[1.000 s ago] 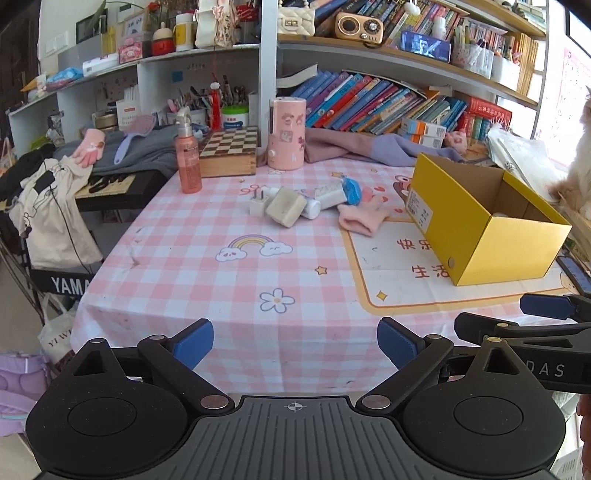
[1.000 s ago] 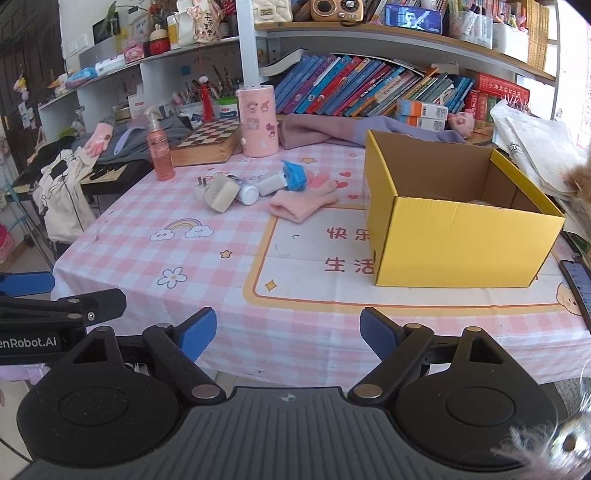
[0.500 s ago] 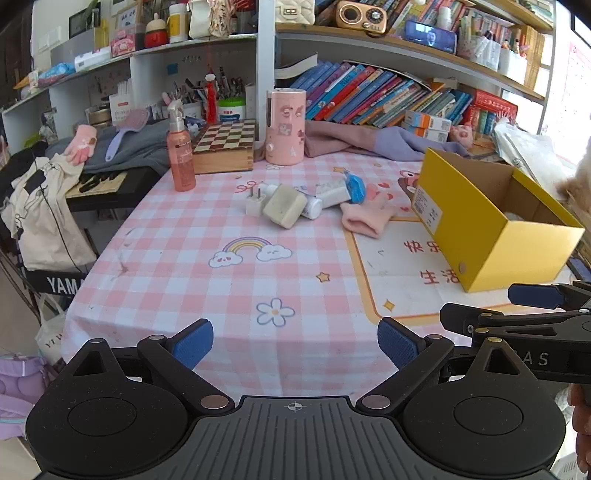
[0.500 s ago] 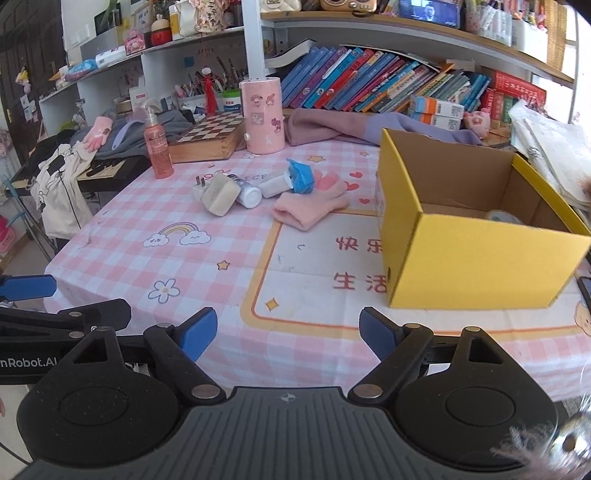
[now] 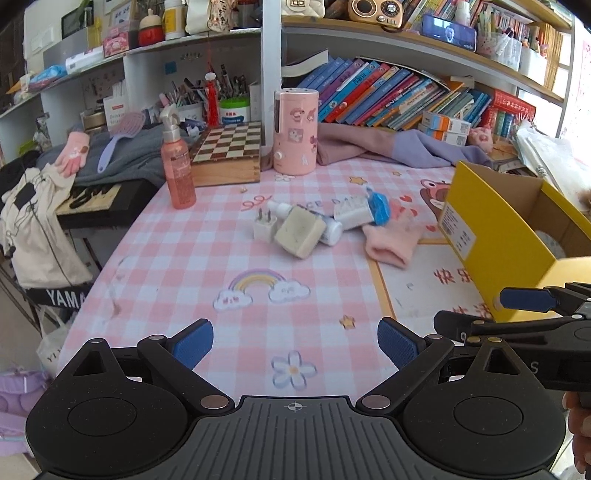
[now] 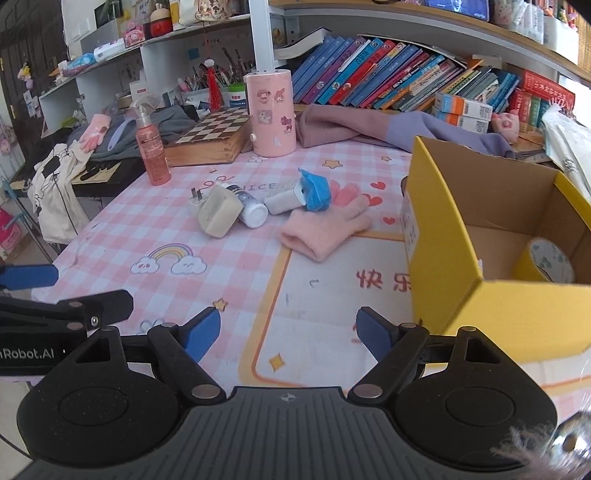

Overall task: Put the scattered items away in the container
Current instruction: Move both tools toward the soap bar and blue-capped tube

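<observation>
Both grippers nearer pile vs. 1 s ago; left gripper [image 5: 295, 341] spread, empty; right gripper [image 6: 288, 330] narrowing, empty; pink glove [image 6: 325, 225] etc. not yet in yellow box [image 6: 439, 236].

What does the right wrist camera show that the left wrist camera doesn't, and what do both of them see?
Only the right wrist view shows the roll of tape lying inside the yellow box.

Only the left wrist view shows the gold radio on the upper shelf.

Both show the pink glove, the beige block leaning on the white plug, the blue-capped bottle and the pink spray bottle. Each view also catches the other gripper at its edge; the right gripper has its jaws closing on nothing.
</observation>
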Demonstrator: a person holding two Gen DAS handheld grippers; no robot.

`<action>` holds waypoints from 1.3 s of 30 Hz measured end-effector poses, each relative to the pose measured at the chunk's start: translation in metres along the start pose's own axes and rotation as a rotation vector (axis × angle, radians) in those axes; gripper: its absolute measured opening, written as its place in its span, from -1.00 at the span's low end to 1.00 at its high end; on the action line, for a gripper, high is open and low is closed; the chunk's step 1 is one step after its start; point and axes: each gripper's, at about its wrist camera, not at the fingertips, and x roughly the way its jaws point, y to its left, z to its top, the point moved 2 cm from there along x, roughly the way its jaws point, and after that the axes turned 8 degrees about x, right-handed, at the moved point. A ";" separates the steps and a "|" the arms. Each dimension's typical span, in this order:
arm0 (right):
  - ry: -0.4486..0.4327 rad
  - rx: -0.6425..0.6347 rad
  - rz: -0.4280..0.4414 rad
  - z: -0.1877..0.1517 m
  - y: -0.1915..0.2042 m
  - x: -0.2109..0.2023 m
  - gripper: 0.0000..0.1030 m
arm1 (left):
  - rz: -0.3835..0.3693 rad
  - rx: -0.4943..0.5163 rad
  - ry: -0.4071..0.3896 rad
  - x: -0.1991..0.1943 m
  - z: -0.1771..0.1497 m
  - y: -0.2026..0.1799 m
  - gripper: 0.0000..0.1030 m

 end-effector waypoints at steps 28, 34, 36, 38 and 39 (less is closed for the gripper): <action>-0.035 0.133 -0.108 0.091 -0.030 0.120 0.33 | -0.028 0.035 0.043 0.133 0.071 0.011 0.78; -0.021 0.121 -0.078 0.112 -0.025 0.143 0.28 | -0.039 0.024 0.079 0.163 0.073 0.007 0.66; -0.012 0.121 -0.071 0.116 -0.024 0.152 0.22 | -0.043 0.009 0.090 0.170 0.073 0.007 0.58; 0.002 0.139 -0.058 0.120 -0.026 0.160 0.19 | -0.046 -0.021 0.099 0.175 0.072 0.008 0.53; 0.008 0.153 -0.051 0.122 -0.027 0.164 0.18 | -0.053 -0.046 0.098 0.177 0.072 0.009 0.53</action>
